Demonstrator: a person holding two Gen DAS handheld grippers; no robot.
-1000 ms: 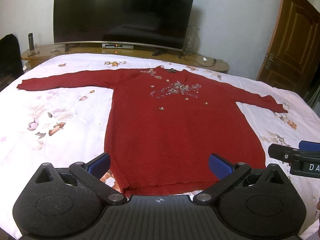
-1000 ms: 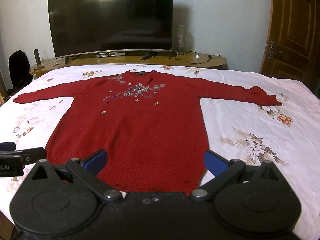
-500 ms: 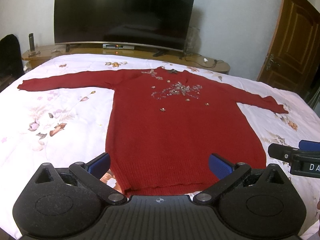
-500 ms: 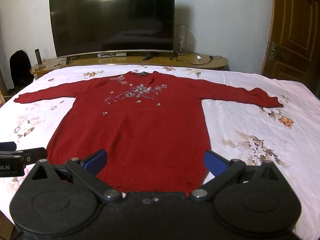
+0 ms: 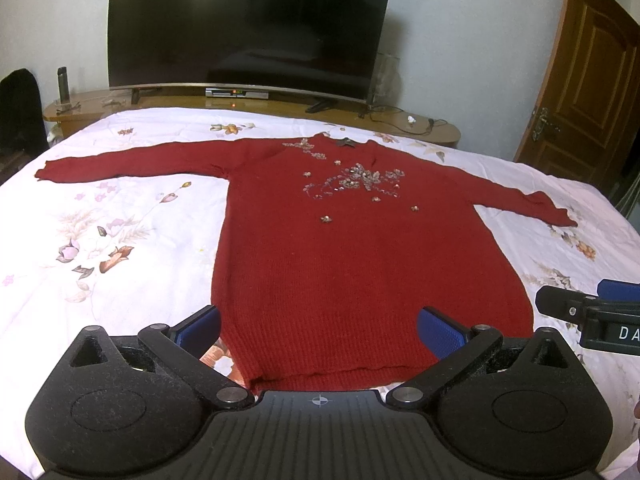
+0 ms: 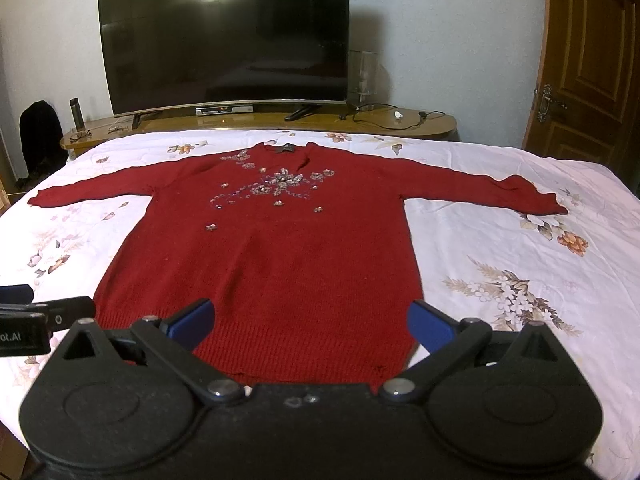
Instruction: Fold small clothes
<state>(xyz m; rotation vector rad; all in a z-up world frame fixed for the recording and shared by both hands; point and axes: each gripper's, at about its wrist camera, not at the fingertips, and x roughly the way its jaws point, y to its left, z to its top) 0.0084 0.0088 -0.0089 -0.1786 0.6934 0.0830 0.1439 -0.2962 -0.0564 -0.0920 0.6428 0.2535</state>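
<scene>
Two tongs, left gripper [image 5: 319, 330] and right gripper [image 6: 310, 322], stayed spread wide and empty, red sweater [image 5: 352, 248] remained flat toward 12 o'clock on floral bedsheet [image 5: 100, 248], views barely shifted.

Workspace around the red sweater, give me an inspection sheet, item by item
Surface: bed sheet, white with flower print.
Job's things: red sweater lies flat, face up, both sleeves spread, beaded front showing, not yet folded.
Clutter: nothing seen on the bed besides the sweater.
Grippers: left gripper and right gripper both open, empty, at the hem.
Cables: black cable on the wooden TV stand.
Surroundings: large dark TV, wooden door, a bottle on the stand.
</scene>
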